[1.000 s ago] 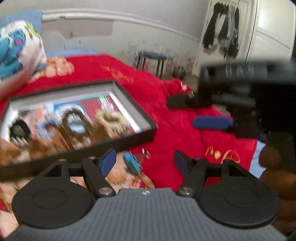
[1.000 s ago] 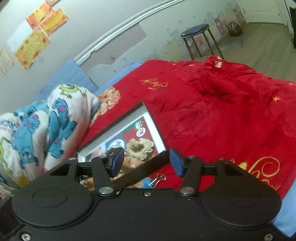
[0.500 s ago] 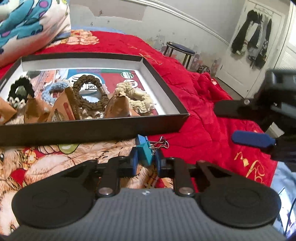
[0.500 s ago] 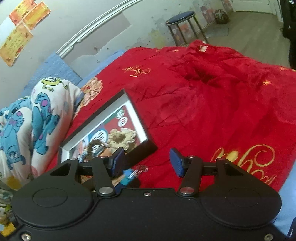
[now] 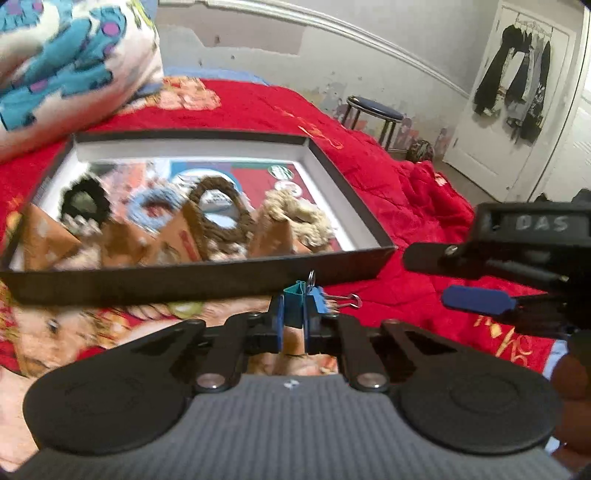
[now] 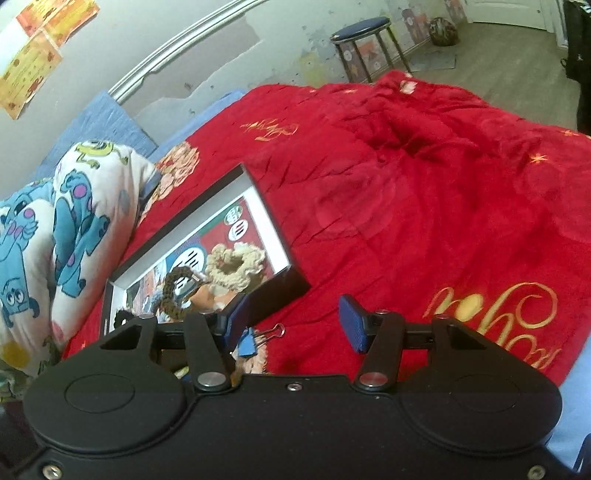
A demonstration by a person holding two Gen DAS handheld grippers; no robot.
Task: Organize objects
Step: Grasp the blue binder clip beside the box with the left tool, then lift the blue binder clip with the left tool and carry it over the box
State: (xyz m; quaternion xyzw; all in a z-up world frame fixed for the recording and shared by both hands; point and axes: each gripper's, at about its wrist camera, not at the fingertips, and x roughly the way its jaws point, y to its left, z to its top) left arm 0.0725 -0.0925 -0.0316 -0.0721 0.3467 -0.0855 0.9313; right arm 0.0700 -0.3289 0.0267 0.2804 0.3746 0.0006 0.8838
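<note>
My left gripper [image 5: 294,319] is shut on a teal binder clip [image 5: 294,302], held just in front of the near wall of a shallow black box [image 5: 207,275]. A blue binder clip [image 5: 321,297] with silver handles lies on the blanket right beside it; it also shows in the right wrist view [image 6: 248,343]. The box holds several crocheted rings and brown paper pieces, blurred. My right gripper [image 6: 291,325] is open and empty above the red blanket, to the right of the box [image 6: 275,291]; it shows at the right edge of the left wrist view [image 5: 476,299].
The box lies on a bed with a red blanket [image 6: 424,192]. A monster-print pillow [image 6: 66,221] lies behind the box at the left. A blue-topped stool [image 6: 364,31] stands by the wall past the bed. A door with hanging clothes [image 5: 517,85] is far right.
My left gripper was open a second ago, then closed on the teal binder clip and has lifted it slightly toward the box. My right gripper stayed open and shifted a little.
</note>
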